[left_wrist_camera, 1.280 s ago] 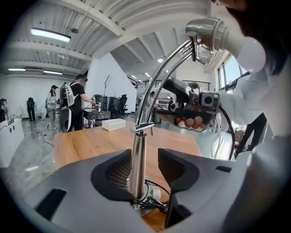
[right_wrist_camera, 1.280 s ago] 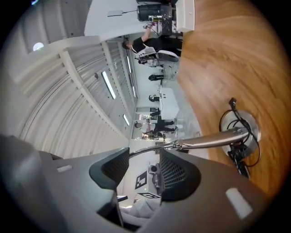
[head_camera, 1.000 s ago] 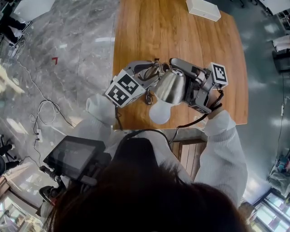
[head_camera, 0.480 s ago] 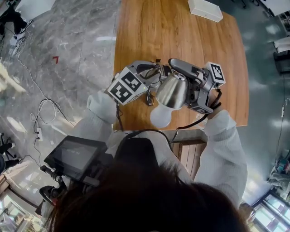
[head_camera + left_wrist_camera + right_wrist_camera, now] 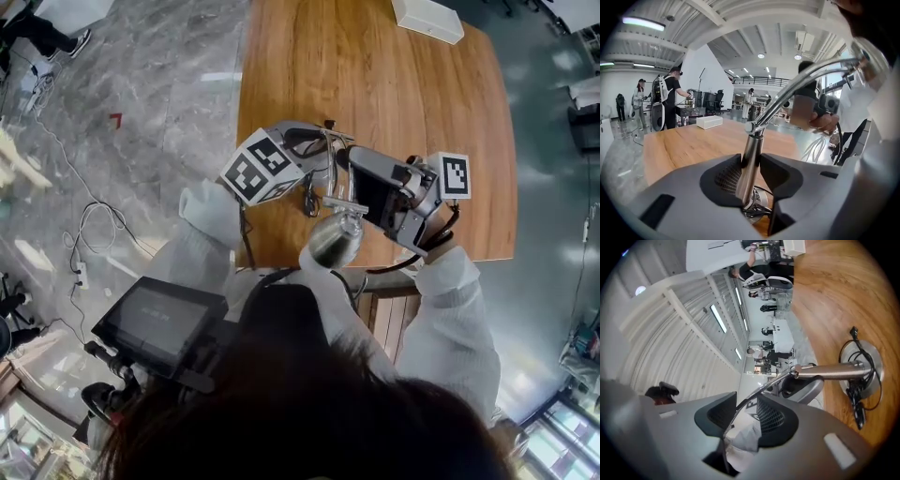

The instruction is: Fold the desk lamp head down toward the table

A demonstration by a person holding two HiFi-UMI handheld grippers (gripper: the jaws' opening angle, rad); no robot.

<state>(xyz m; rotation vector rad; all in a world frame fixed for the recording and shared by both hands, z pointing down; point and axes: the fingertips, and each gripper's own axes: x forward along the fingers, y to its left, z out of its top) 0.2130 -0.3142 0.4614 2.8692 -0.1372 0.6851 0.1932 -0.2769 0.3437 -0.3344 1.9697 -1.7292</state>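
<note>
The chrome desk lamp stands near the front edge of the wooden table [image 5: 422, 103]. Its shade [image 5: 331, 242] hangs low beyond that edge, close to my body. My left gripper [image 5: 319, 155] [image 5: 751, 164] holds the thick lower post [image 5: 749, 159] just above the round base [image 5: 868, 365]. Both pads lie against the post, though the jaws are easing open. My right gripper [image 5: 352, 173] [image 5: 745, 413] straddles the thin curved upper arm [image 5: 759, 390]. Its jaws are closing, and the rod runs through the gap with room beside it.
A white box [image 5: 427, 19] [image 5: 709, 122] lies at the table's far end. A black cable [image 5: 858, 394] coils at the lamp base. Several people stand in the hall beyond the table. Grey stone floor with cords lies to the left.
The lamp head has swung from between the two grippers down toward the near table edge. The right gripper has rolled and shifted a little. The left gripper has stayed on the post.
</note>
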